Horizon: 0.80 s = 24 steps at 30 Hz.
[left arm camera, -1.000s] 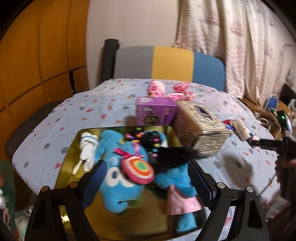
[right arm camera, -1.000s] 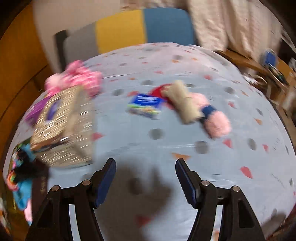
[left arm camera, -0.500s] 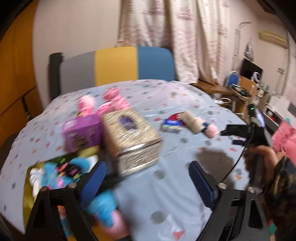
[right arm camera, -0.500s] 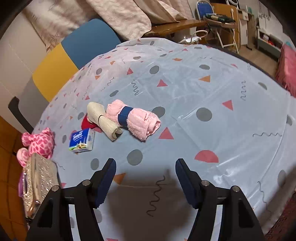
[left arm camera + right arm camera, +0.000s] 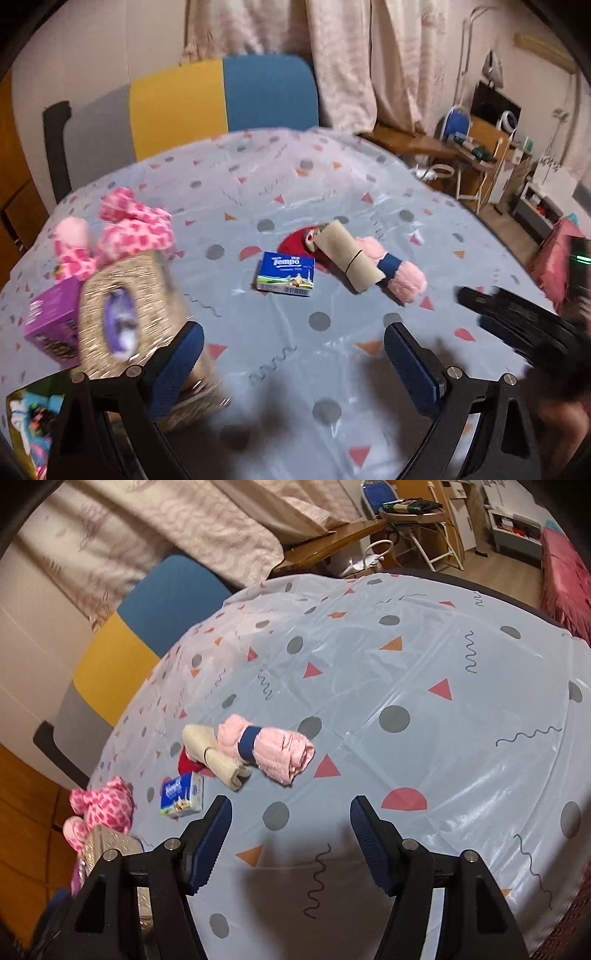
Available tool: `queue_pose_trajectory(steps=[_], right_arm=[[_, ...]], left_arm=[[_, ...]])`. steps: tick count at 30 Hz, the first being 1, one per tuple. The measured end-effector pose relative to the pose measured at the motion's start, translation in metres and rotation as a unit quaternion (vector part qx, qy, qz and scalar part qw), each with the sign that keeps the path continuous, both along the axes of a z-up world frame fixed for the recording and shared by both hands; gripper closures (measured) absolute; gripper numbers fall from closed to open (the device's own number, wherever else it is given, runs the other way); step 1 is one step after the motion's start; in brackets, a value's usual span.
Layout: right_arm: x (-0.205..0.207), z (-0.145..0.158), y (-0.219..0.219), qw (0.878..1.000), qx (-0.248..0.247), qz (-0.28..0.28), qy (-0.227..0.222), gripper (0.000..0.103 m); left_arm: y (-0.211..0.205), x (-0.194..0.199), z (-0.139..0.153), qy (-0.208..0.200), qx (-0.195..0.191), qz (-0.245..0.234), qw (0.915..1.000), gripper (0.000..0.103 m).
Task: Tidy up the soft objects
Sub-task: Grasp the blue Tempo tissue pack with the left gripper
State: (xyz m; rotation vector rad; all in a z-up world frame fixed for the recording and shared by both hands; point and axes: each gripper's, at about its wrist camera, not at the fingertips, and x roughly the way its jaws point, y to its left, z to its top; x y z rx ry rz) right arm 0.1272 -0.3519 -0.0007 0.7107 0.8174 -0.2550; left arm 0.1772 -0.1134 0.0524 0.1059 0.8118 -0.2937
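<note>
Between picks, as I read it: both grippers empty, lining up on the next soft item.

Left gripper is spread wide, nothing between the pads, hanging over bare counter. Right gripper is released too, jaws roughly half apart, nothing in them.

Targets sit mid-counter in a cluster: pink rolled towel with a blue band, beige rolled cloth touching it, and a red soft piece partly under the beige roll. The Tempo tissue pack lies just beside them. The pink plush is off to the left, against the glitter tissue box.

Next move, my guess: right gripper goes for the pink towel (nearest, end facing it). Needs jaws straddling the roll across its width, then squeeze without dragging the beige roll along.
</note>
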Motion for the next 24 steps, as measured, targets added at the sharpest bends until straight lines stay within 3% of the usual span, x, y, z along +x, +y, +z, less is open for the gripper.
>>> queue_pose_trajectory(steps=[12, 18, 21, 22, 23, 24], right_arm=[[0.004, -0.003, 0.001, 0.999, 0.046, 0.023, -0.017, 0.035], [0.006, -0.008, 0.002, 0.997, 0.067, 0.032, -0.013, 0.035], [0.008, -0.011, 0.004, 0.996, 0.080, 0.039, -0.012, 0.035], [0.009, -0.011, 0.005, 0.996, 0.080, 0.041, -0.012, 0.035], [0.009, -0.011, 0.006, 0.996, 0.079, 0.042, -0.012, 0.035], [0.009, -0.011, 0.006, 0.996, 0.078, 0.042, -0.011, 0.035]], left_arm=[[-0.049, 0.108, -0.084, 0.044, 0.065, 0.025, 0.9966, 0.000], [-0.052, 0.149, -0.109, 0.065, 0.054, 0.051, 0.9951, 0.000], [-0.055, 0.165, -0.118, 0.068, 0.069, 0.052, 0.9939, 0.000], [-0.056, 0.169, -0.123, 0.076, 0.070, 0.053, 0.9932, 0.003], [-0.057, 0.172, -0.125, 0.079, 0.071, 0.059, 0.9926, 0.017], [-0.058, 0.173, -0.127, 0.079, 0.068, 0.058, 0.9929, 0.025]])
